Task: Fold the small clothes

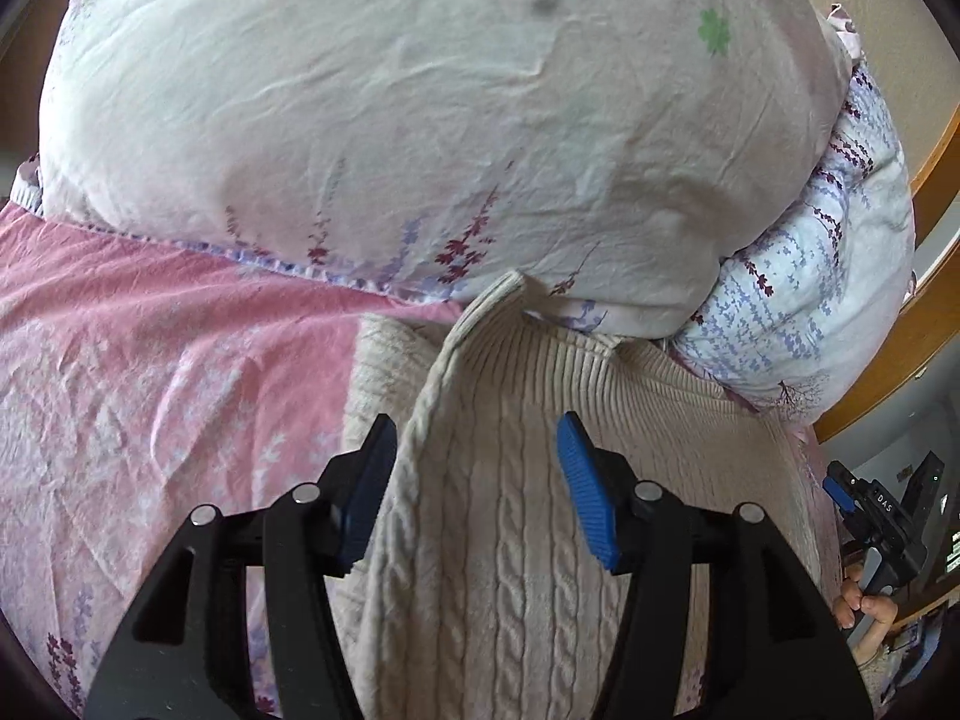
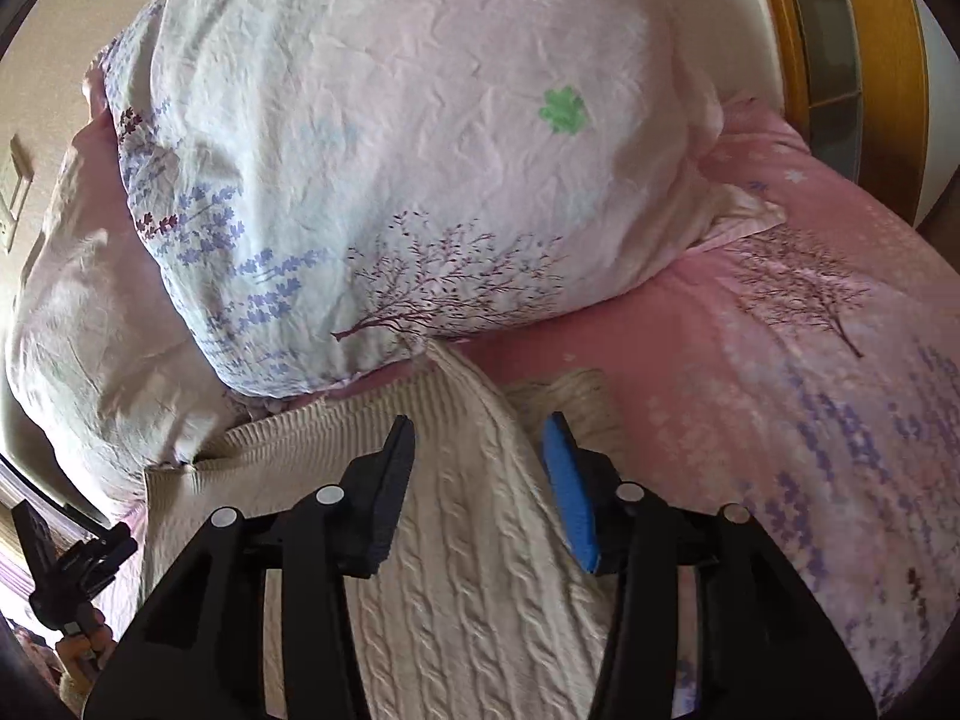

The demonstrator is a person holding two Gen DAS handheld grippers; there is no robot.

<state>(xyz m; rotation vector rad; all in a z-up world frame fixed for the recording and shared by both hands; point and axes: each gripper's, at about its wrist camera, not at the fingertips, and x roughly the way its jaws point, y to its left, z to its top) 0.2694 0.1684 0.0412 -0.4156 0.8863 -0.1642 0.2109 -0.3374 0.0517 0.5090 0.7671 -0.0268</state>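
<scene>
Looking forward along each tool, both views show a cream cable-knit sweater (image 1: 510,516) lying on a pink floral bedsheet (image 1: 150,360), directly under and ahead of the fingers.

Nearest, the left hand-held gripper (image 1: 477,495) is released: its blue-padded fingers (image 1: 585,495) stand wide apart and straddle a raised, folded edge of the knit that runs away from it. No cloth is pinched between them. The right hand-held gripper (image 2: 483,495) is likewise spread wide and holds nothing, with the same kind of ridge passing between its fingers; its right pad sits just beside the sweater's edge, where the pink sheet begins.

Both tools face the same way. In the left view the right tool shows low at the right edge; in the right view the left tool shows low at the left edge. The sweater's cable ribs, and so its long axis, seem to run straight ahead from both. Neither looks clearly nearer to the cloth.

Just beyond the fingers the ridged fold narrows to a ribbed band (image 1: 576,354). Its far tip touches a large, puffy white pillow with purple flower and tree prints (image 2: 420,150).

Farthest away, a curved wooden bed frame (image 1: 936,300) shows to the right of the left tool.
</scene>
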